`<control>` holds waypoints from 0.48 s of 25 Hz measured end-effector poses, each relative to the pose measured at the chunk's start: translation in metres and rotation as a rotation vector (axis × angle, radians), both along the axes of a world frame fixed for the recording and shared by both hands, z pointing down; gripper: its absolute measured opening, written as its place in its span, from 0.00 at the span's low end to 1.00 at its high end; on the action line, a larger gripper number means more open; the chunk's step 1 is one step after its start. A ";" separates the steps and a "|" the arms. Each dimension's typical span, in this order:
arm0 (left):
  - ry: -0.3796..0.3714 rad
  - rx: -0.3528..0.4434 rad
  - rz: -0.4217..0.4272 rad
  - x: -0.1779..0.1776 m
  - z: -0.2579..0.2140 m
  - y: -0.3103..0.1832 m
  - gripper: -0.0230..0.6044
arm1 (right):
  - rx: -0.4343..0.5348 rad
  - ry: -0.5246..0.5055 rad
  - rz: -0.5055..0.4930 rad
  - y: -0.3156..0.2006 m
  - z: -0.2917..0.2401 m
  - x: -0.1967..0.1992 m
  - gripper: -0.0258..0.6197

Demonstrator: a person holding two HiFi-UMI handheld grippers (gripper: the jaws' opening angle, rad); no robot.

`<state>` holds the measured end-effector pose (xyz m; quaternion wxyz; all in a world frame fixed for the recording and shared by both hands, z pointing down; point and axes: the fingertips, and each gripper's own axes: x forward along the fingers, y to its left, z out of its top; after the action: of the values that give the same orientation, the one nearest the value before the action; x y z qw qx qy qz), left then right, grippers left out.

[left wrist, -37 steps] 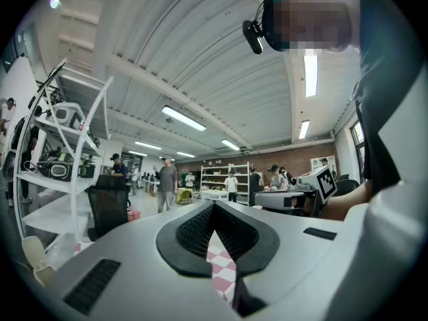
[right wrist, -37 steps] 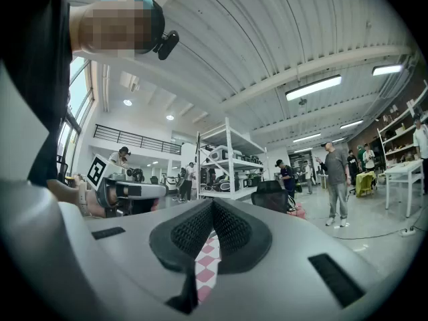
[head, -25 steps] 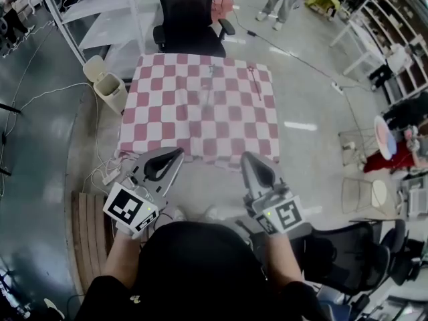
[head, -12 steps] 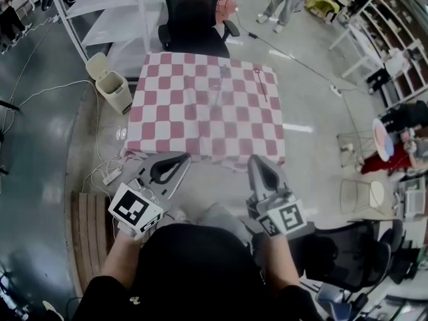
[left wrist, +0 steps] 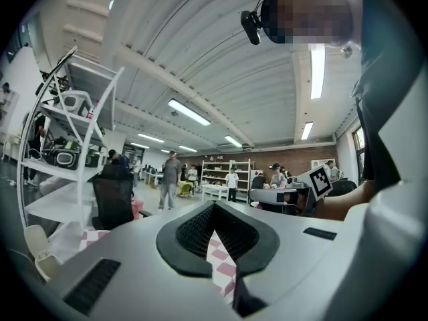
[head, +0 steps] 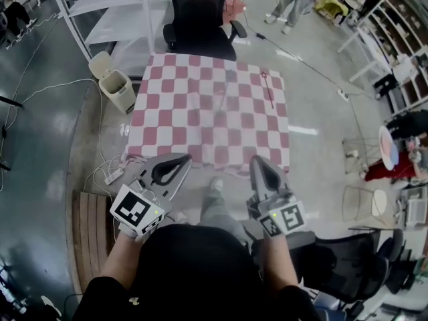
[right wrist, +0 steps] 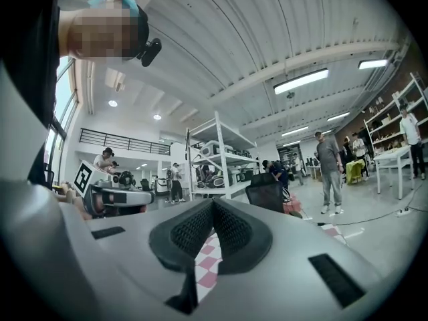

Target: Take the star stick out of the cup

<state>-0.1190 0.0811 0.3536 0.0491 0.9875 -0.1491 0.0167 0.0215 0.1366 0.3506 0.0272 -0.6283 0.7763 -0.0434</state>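
Left gripper: the left gripper has its jaws pressed together with nothing between them; it is held close to the person's body, short of the near edge of the counter.
Right gripper: the right gripper is also closed tight and empty, level with the left one and well apart from it.
Counter: the counter with a red-and-white checked cloth lies ahead, with a black office chair beyond it.
Stick: a thin red stick lies flat on the cloth near the far right corner; I cannot tell whether its head is a star.
Cup: a faint, see-through shape near the far middle may be the cup, apart from the stick; it is too small to be sure.
Progress: neither gripper is near the cup or the stick. If the stick on the cloth is the star stick, the removal looks done; otherwise the whole reach and lift remains.
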 end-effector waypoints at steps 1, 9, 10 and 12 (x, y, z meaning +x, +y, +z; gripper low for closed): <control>-0.004 -0.009 -0.008 0.005 0.002 -0.007 0.10 | -0.004 -0.007 -0.006 -0.007 0.002 0.006 0.06; -0.043 -0.048 -0.073 0.065 0.015 -0.066 0.10 | -0.030 -0.040 -0.090 -0.074 0.010 0.065 0.06; -0.046 -0.052 -0.084 0.073 0.017 -0.074 0.10 | -0.033 -0.041 -0.100 -0.082 0.011 0.074 0.06; -0.052 -0.059 -0.105 0.089 0.019 -0.089 0.10 | -0.038 -0.049 -0.123 -0.096 0.012 0.090 0.06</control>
<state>-0.0297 -0.0077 0.3729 0.0749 0.9757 -0.2012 0.0441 0.1115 0.0403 0.3629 0.0315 -0.5787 0.8115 -0.0750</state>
